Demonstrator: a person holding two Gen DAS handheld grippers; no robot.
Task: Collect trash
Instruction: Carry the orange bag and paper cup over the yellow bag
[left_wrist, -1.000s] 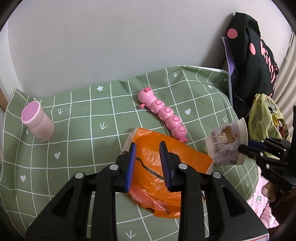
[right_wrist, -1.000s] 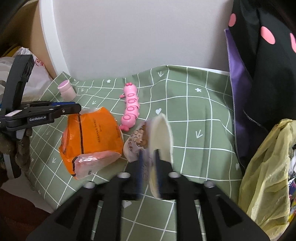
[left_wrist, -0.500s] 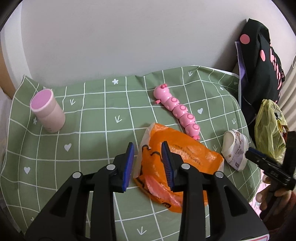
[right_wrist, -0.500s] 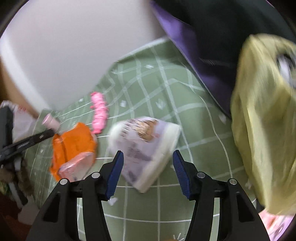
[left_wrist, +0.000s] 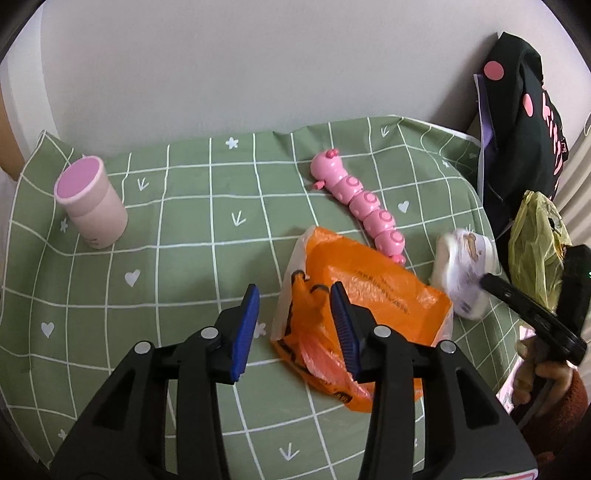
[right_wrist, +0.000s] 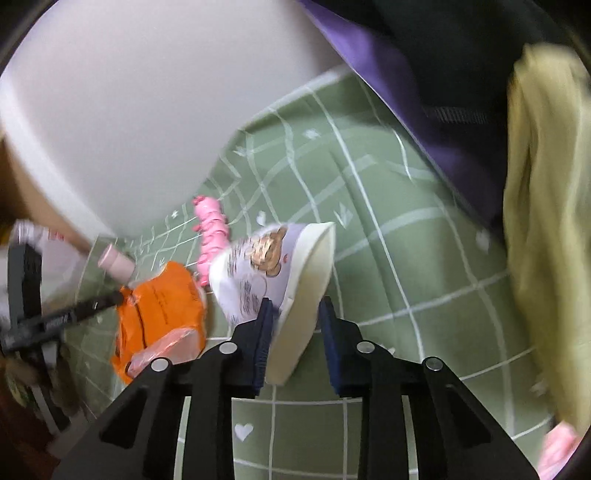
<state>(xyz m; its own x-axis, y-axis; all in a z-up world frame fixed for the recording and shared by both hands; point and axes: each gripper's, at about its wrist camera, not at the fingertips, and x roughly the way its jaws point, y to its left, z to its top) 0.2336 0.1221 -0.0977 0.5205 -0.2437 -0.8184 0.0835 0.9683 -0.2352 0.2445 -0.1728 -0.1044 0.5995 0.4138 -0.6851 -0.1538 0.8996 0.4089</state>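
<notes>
Two tools work a green checked cloth-covered surface (left_wrist: 184, 258), open room at nine o'clock: left tool (left_wrist: 295, 325) opening over the crumpled orange plastic bag (left_wrist: 362, 295); right tool (right_wrist: 295, 332) closing around the tipped printed paper cup (right_wrist: 273, 266).

A green cloth with a white grid, hearts and arrows (left_wrist: 184, 258) is spread over the bench. A pink segmented plastic caterpillar toy (left_wrist: 364, 205) is laid on it toward two o'clock. A pale pink cylindrical container (left_wrist: 90, 206) is stood upright at ten o'clock. A black fabric bag with pink dots (left_wrist: 517, 122) is seen at the two o'clock edge.
</notes>
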